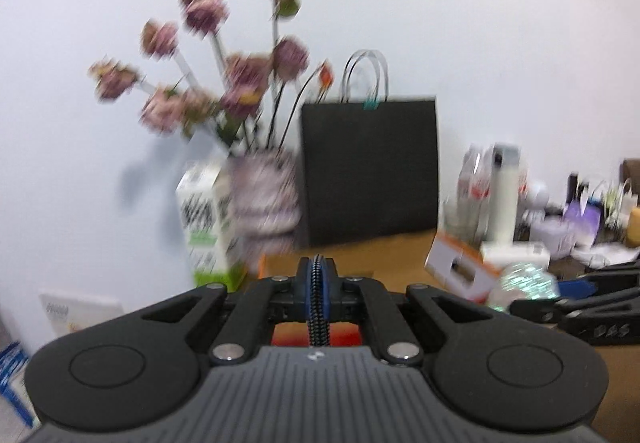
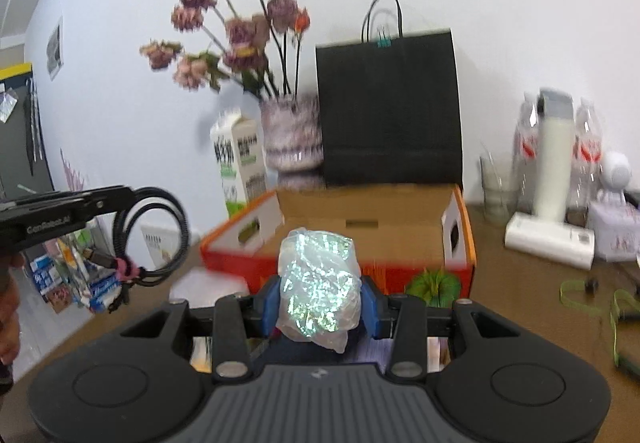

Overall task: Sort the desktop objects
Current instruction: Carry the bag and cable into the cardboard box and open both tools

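My left gripper (image 1: 318,283) is shut on a black braided cable (image 1: 317,307); in the right wrist view it shows at the left (image 2: 120,195) with the coiled cable (image 2: 154,239) hanging from it. My right gripper (image 2: 318,299) is shut on a clear bag of iridescent glitter (image 2: 318,283), held in front of an open orange cardboard box (image 2: 360,223). The bag also shows in the left wrist view (image 1: 524,281), with the right gripper (image 1: 516,305) beside it.
Behind the box stand a black paper bag (image 2: 390,107), a vase of dried pink flowers (image 2: 290,131) and a milk carton (image 2: 240,163). A green scrunchie (image 2: 434,285), white box (image 2: 548,239), bottles (image 2: 556,163) and green ribbon (image 2: 592,303) lie at the right.
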Available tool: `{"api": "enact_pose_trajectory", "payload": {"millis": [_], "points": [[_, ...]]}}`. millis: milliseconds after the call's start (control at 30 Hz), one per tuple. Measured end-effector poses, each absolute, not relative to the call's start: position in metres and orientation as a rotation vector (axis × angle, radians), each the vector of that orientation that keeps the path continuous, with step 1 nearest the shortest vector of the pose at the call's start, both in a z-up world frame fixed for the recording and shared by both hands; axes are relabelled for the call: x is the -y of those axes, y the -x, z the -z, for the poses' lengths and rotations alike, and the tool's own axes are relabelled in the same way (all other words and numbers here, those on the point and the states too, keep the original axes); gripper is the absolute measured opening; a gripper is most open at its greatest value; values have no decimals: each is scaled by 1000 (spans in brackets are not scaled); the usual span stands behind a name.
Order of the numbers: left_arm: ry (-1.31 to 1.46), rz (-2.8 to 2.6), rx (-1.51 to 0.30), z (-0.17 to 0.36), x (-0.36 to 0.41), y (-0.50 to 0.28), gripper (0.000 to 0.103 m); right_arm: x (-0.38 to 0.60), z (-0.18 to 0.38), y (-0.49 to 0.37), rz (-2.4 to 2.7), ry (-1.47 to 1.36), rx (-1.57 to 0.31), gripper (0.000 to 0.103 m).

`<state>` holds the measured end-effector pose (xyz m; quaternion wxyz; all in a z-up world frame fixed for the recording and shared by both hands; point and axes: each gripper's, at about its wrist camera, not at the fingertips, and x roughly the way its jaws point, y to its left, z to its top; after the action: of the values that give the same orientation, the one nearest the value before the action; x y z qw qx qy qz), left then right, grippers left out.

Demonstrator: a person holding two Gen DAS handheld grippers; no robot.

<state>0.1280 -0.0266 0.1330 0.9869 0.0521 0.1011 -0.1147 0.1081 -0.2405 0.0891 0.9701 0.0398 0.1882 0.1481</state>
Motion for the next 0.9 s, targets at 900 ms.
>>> {"api": "enact_pose_trajectory", "payload": {"millis": [900], "points": [[129,257,-513,-49,38,-324,12,248,-21,-317,-226,-117,-664,59]]}}
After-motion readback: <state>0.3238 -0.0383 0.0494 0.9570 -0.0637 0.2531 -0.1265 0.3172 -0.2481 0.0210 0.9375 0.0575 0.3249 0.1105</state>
